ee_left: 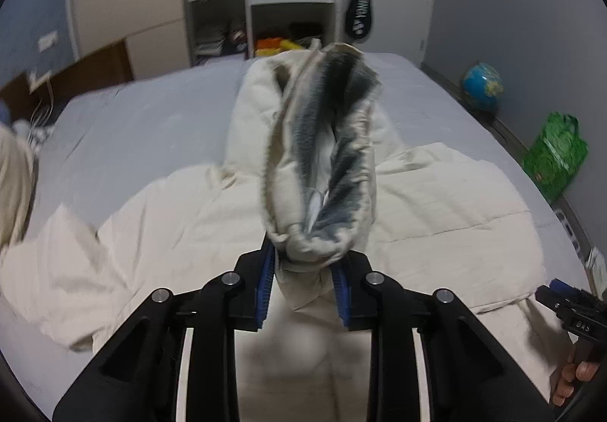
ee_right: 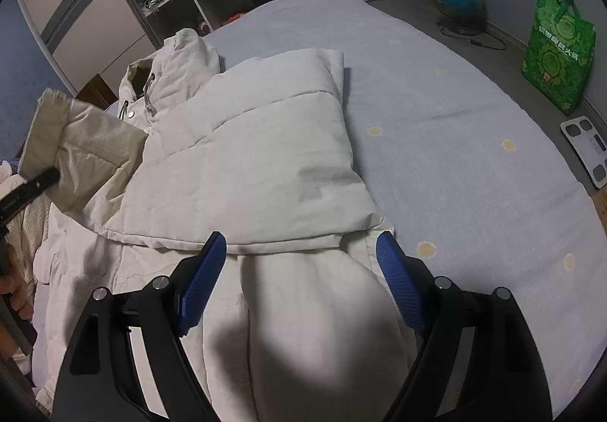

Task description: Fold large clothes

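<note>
Fold in progress. A cream padded coat point(ee_right: 242, 156) lies across the bed point(ee_right: 455, 126), hood point(ee_right: 182, 54) toward the wardrobe end. My left gripper point(ee_left: 305, 281) has its fingers point(ee_left: 266, 281) closed on a sleeve cuff point(ee_left: 322, 156) and holds it raised above the coat body, the dark striped lining showing. My right gripper point(ee_right: 299, 277) hangs just over the coat's near edge with its fingers point(ee_right: 203, 277) spread wide, pinching nothing.

Done, by my reading: the right side point(ee_right: 265, 141) already lies folded over the body as a flat panel. Left to do: lay the lifted sleeve across the body, bring in the left side, then double the coat lengthwise and tuck the hood. I judge the task under halfway.
</note>
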Available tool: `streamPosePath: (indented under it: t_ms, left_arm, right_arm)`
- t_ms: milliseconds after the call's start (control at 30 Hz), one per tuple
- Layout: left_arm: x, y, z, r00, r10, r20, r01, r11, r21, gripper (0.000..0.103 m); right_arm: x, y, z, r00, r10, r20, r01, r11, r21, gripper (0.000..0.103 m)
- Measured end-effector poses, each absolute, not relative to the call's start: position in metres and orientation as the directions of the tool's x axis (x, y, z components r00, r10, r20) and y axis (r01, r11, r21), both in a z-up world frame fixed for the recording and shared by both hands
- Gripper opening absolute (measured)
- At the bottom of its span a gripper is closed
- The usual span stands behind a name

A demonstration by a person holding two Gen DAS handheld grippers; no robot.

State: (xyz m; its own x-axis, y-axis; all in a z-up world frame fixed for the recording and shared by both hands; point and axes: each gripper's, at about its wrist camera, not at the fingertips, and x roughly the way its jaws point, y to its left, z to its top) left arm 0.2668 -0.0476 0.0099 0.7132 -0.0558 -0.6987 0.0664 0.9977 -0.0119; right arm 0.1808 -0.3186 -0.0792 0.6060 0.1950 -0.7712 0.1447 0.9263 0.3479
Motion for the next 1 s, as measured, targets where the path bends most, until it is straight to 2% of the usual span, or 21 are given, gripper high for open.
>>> streamPosePath:
  t_ms: [233, 267, 333, 400, 467, 567, 667, 800, 1000]
  left_arm:
    - [0.264, 0.018, -0.016, 0.658, -0.062, -0.75, -0.096, 0.982, -0.165, 0.022]
    - [0.262, 0.029, -0.024, 0.636, -0.073, -0.768, -0.119, 0.974, -0.192, 0.025]
    - [0.262, 0.039, -0.037, 0.591, -0.069, -0.804, -0.162, 0.966, -0.202, 0.041]
    - [0.257, 0.052, -0.047, 0.562, -0.015, -0.827, -0.227, 0.959, -0.172, 0.079]
    - [0.244, 0.065, -0.051, 0.562, 0.04, -0.826, -0.286, 0.946, -0.149, 0.09]
    - [0.228, 0.089, -0.05, 0.582, -0.031, -0.813, -0.276, 0.933, -0.232, 0.09]
    - [0.208, 0.118, -0.045, 0.589, -0.068, -0.805, -0.249, 0.933, -0.261, 0.09]
    - [0.187, 0.156, -0.035, 0.606, -0.051, -0.794, -0.274, 0.924, -0.268, 0.09]
    - [0.16, 0.25, -0.031, 0.595, 0.016, -0.803, -0.45, 0.834, -0.318, 0.09]
  right_arm:
    - [0.179, -0.319, -0.077, 0.622, 0.191, -0.76, 0.136, 0.929, 0.345, 0.078]
    - [0.179, -0.32, -0.077, 0.623, 0.19, -0.759, 0.136, 0.929, 0.344, 0.078]
    - [0.18, -0.319, -0.077, 0.621, 0.188, -0.761, 0.135, 0.931, 0.34, 0.078]
    - [0.18, -0.318, -0.077, 0.621, 0.184, -0.762, 0.133, 0.933, 0.334, 0.078]
    - [0.18, -0.317, -0.076, 0.624, 0.181, -0.76, 0.13, 0.936, 0.329, 0.078]
    - [0.179, -0.316, -0.075, 0.627, 0.173, -0.76, 0.123, 0.941, 0.316, 0.078]
    - [0.177, -0.31, -0.073, 0.632, 0.157, -0.759, 0.104, 0.953, 0.284, 0.078]
    - [0.168, -0.281, -0.059, 0.675, 0.12, -0.728, 0.012, 0.985, 0.174, 0.078]
    - [0.16, -0.222, -0.071, 0.654, 0.083, -0.752, -0.15, 0.988, -0.022, 0.078]
